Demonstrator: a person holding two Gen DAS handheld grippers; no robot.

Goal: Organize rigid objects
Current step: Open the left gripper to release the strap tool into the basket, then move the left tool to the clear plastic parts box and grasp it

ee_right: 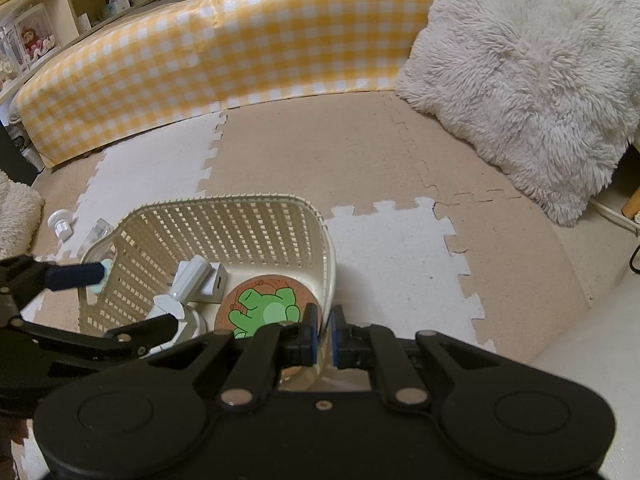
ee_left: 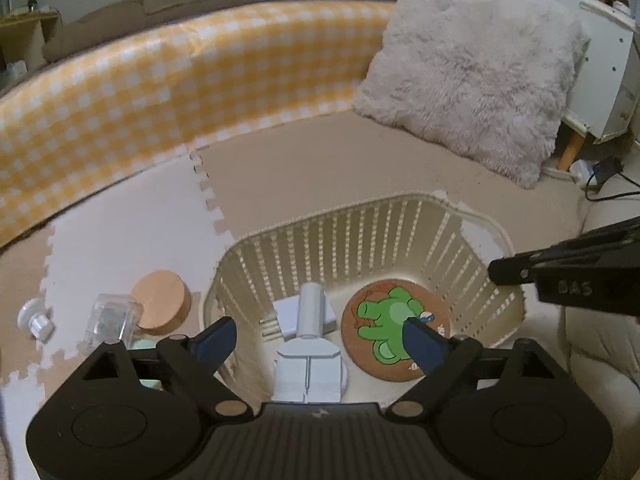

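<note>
White gadget [ee_left: 308,344] lies in basket [ee_left: 360,216] between open left claw [ee_left: 320,338] fingers

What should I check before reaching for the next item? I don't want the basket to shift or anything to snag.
1. Left hand-held gripper open, pads off the white gadget: ok.
2. White gadget lying inside the basket: ok.
3. Right hand-held gripper shut on the basket rim: ok.
4. Frog coaster flat on the basket floor: ok.
5. All items in: cork disc, clear jar and white knob lie outside on the mat: not ok.
6. Mint item, mostly hidden by the left gripper: cannot tell.
</note>
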